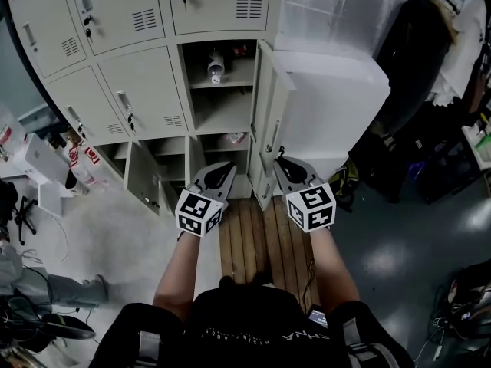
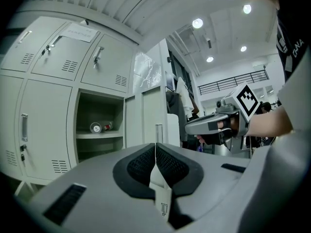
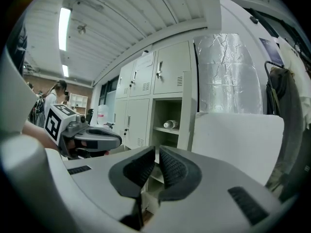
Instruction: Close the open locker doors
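The tall pale-grey metal locker door [image 1: 266,106] stands swung out towards you, on the right of the open middle compartment [image 1: 221,90] of the grey locker bank [image 1: 130,75]. Inside that compartment a clear plastic bottle [image 1: 215,69] lies on its side on the upper shelf. Low on the left, a smaller grey locker door [image 1: 144,176] also hangs open in front of its bottom compartment. The other doors in the bank are closed.

Your left gripper [image 1: 219,176] is held level in front of the bottom row, between the two open doors and touching neither. Its jaws are together at the tips and hold nothing. Your right gripper [image 1: 287,167] is just beside the lower edge of the tall door; whether it touches the door you cannot tell. Its jaws are nearly closed, with only a thin slit between the tips and nothing in it.

You are standing on a brown slatted wooden board [image 1: 257,244]. A large white box-shaped cabinet [image 1: 337,106] stands right of the lockers, with crinkled clear plastic wrap [image 1: 330,6] above it and dark bags [image 1: 418,44] further right.
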Demonstrator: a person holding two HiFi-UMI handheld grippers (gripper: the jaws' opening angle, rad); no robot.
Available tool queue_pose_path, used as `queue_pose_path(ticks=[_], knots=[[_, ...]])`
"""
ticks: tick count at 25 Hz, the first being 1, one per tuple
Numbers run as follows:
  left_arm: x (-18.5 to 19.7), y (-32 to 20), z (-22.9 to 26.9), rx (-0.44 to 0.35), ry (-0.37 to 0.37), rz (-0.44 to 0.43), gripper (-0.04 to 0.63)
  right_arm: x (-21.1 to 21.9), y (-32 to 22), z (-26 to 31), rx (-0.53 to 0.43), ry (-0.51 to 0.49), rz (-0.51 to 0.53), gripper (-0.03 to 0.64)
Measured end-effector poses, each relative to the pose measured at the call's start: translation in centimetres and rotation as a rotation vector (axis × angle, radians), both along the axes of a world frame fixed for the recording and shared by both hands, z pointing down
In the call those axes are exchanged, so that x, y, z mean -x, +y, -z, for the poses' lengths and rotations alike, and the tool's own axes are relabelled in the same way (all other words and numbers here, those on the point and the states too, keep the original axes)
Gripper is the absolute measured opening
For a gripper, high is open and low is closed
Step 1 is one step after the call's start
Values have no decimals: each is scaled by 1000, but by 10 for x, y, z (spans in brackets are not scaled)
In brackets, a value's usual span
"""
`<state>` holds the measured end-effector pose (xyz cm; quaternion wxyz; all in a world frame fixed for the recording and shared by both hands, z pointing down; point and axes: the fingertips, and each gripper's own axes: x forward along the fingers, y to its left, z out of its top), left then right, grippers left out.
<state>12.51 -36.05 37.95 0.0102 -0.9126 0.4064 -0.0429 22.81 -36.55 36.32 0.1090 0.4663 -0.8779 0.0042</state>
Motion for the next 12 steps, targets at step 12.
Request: queue_pose_path(ticks=[12], knots=[[-24,-14,-1,1,-2,-13,21,-15,-34,4,50,-73,87,138]])
